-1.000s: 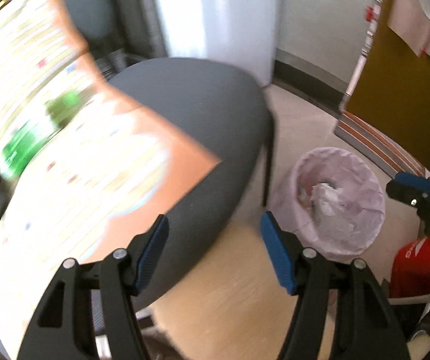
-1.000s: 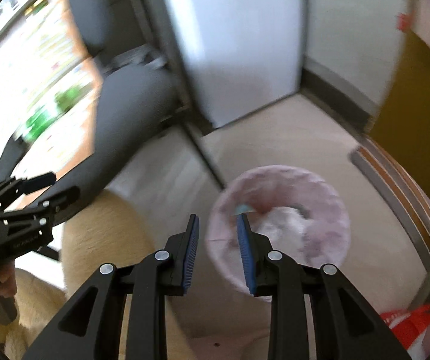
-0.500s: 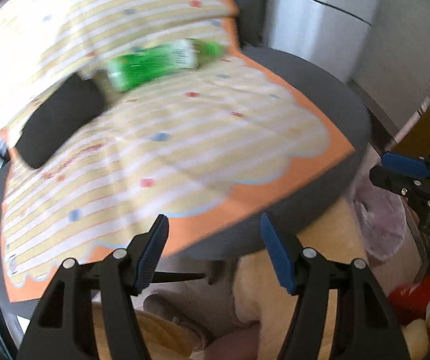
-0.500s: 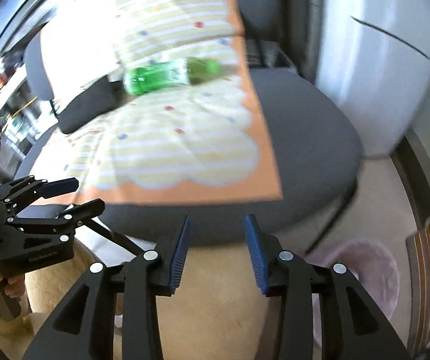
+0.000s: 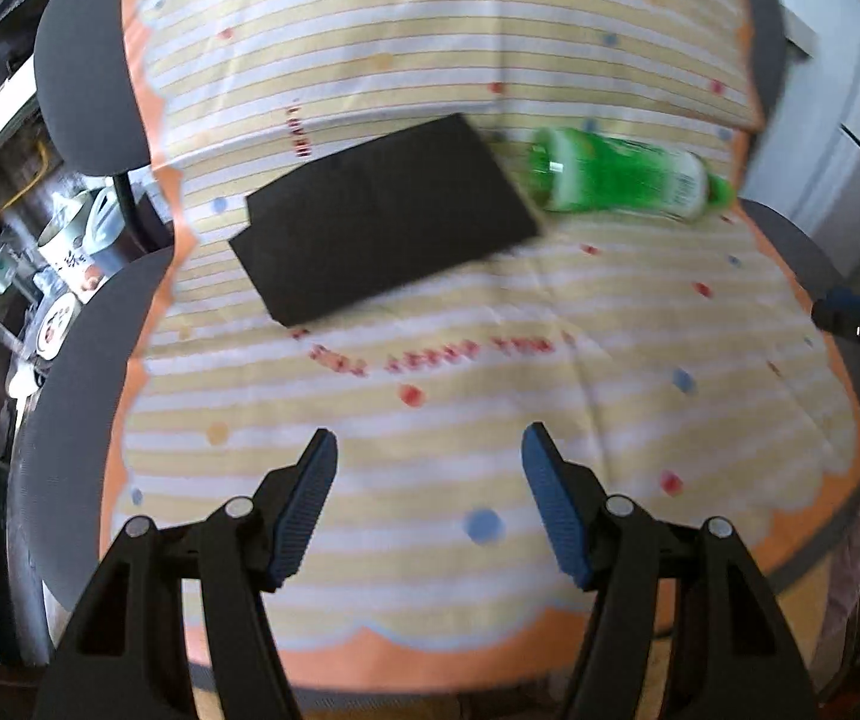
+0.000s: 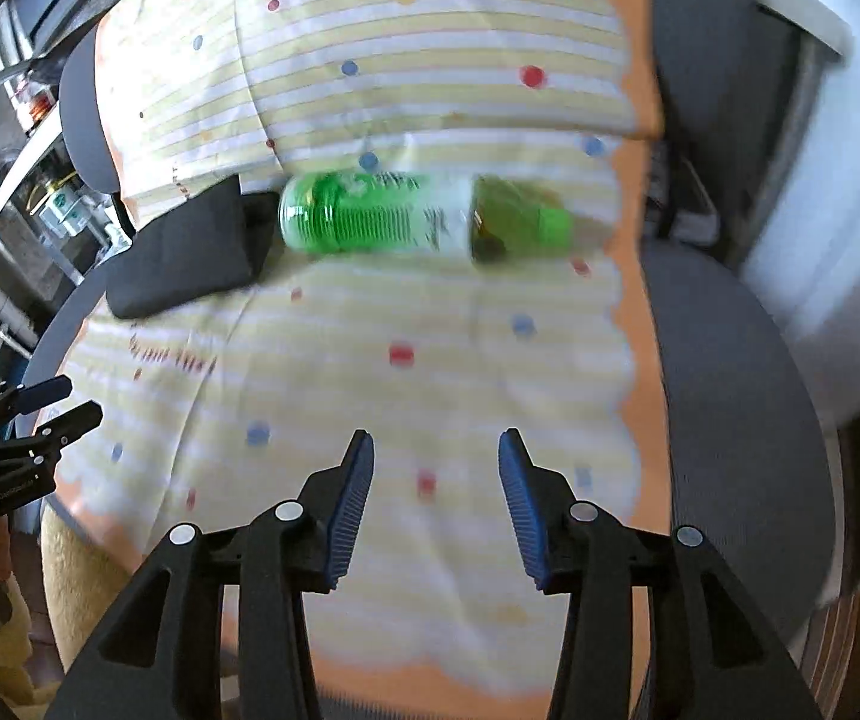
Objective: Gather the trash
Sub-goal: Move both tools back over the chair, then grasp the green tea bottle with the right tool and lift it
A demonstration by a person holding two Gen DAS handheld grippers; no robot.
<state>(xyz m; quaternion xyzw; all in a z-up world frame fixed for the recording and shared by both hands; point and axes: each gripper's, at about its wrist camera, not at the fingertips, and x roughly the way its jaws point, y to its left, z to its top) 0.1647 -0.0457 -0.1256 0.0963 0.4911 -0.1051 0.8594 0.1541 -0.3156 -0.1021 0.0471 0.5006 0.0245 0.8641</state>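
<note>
Left gripper (image 5: 424,504): jaws apart, empty, over the striped cloth (image 5: 430,372).
Right gripper (image 6: 430,498): jaws apart, empty.
Green bottle (image 6: 424,219): lying at 12 o'clock, beside black pad (image 6: 184,252).

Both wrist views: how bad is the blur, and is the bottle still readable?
Left wrist: bottle smeared, cloth print illegible, gripper sharp. Right wrist: bottle smeared sideways, label unreadable, gripper crisp; fisheye bends the chair edges.

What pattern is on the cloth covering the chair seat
Yellow and white stripes with scattered red and blue dots, plus an orange scalloped border, on the cloth. The left wrist view shows it best.
</note>
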